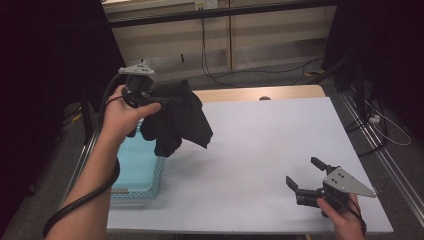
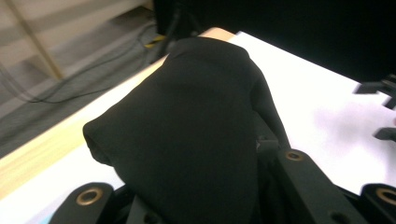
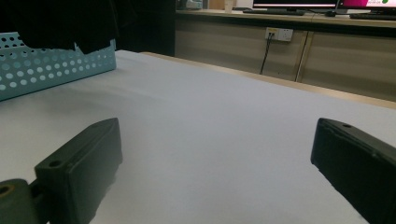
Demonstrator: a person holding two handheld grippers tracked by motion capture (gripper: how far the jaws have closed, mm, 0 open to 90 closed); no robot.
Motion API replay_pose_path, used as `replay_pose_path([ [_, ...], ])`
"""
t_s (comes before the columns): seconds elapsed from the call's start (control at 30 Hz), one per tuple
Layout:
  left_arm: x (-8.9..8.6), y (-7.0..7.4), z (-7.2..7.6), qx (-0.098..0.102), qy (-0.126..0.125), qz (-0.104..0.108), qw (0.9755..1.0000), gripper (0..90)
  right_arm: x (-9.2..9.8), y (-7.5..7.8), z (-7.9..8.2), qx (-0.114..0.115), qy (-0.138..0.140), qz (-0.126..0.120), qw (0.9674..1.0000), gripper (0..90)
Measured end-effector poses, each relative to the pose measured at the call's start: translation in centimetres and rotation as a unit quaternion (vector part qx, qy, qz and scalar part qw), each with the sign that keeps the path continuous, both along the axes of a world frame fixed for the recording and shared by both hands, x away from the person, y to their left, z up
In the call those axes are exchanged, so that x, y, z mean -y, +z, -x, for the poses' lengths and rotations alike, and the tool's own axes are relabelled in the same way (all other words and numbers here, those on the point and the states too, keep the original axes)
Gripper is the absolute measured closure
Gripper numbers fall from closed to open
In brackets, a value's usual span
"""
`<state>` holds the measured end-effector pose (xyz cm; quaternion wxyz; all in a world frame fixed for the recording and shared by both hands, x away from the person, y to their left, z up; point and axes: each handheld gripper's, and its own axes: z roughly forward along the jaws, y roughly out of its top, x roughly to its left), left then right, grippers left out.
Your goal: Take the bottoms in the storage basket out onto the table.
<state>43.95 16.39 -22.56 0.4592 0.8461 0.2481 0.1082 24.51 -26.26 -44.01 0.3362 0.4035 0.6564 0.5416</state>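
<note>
Two grippers are in use at the table [image 1: 260,150], which is covered by a white sheet. The left gripper [image 1: 167,100] is clenched on a black cloth [image 1: 177,117], which is held up in the air above the far end of a light blue perforated basket [image 1: 137,170] at the table's left edge, with its lower folds hanging free toward the white surface. The grip appears to be taken near one bunched edge, so that the rest of the fabric can drop and unfold under its own weight. In the left gripper view the cloth [image 2: 187,126] is draped over and between the jaws, hiding the pads.

The right gripper [image 1: 306,176] is rested low near the table's front right corner, its jaws released and spread wide with nothing between them; it is probably kept ready there, well apart from the cloth, to take a hanging corner once the fabric is brought over the open surface. In the right gripper view the basket [image 3: 51,70] is seen far off.
</note>
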Motion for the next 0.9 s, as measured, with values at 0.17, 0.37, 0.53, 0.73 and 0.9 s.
replay_pose_path([
  [0.17, 2.9, -0.5, 0.8, -0.009, -0.038, 0.017, 0.9991, 71.8, -0.1, 0.0, 0.0, 0.0, 0.0, 0.001, 1.0, 1.5],
  [0.37, 6.1, -1.0, 2.0, -0.003, -0.069, 0.005, 0.9976, 71.7, -0.1, 0.0, -0.1, -0.001, -0.001, 0.001, 1.0, 1.4],
  [0.53, 8.3, -3.4, 2.2, -0.015, -0.085, -0.008, 0.9962, 69.9, 0.0, -0.1, -0.1, -0.004, 0.001, 0.002, 1.0, 1.4],
  [0.73, 10.5, -7.6, 2.2, -0.001, -0.08, -0.04, 0.996, 41.8, 0.1, -0.1, 0.0, -0.003, -0.001, 0.004, 1.0, 1.3],
  [0.9, 10.1, -9.8, 1.9, -0.012, -0.056, -0.023, 0.9981, 23.3, 0.1, 0.0, -0.1, -0.003, 0.003, 0.011, 0.9999, 1.2],
])
